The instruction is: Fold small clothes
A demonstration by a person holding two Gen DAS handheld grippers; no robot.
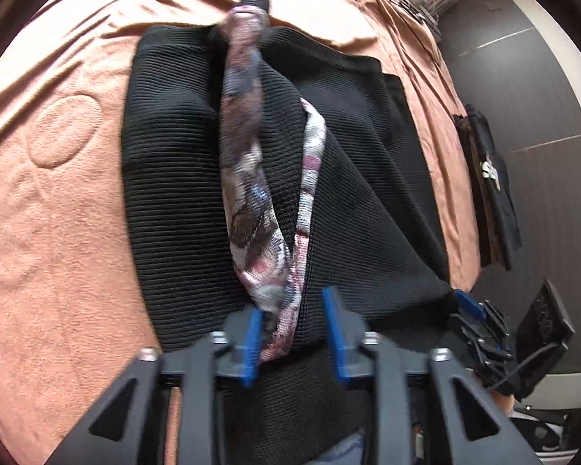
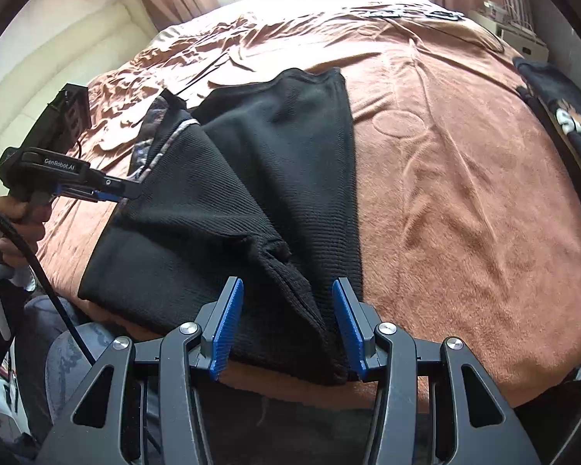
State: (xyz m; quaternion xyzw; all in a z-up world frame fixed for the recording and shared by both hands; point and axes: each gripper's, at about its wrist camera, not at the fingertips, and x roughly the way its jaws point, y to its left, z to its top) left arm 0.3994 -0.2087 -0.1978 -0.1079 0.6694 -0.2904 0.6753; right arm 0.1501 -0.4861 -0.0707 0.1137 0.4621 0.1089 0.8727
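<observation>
Black ribbed knit garment (image 2: pixel 275 162) with floral trim (image 1: pixel 248 178) lies on brown bedspread (image 2: pixel 464 193) near bed's front edge; left gripper (image 1: pixel 292 335) jaws apart astride trim; right gripper (image 2: pixel 286 329) jaws apart over hem

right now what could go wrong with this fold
1. Both grippers look open: the left gripper and right gripper straddle the black garment without pinching it, so a lift may miss.
2. The patterned lining is twisted and could get folded in bunched.
</observation>
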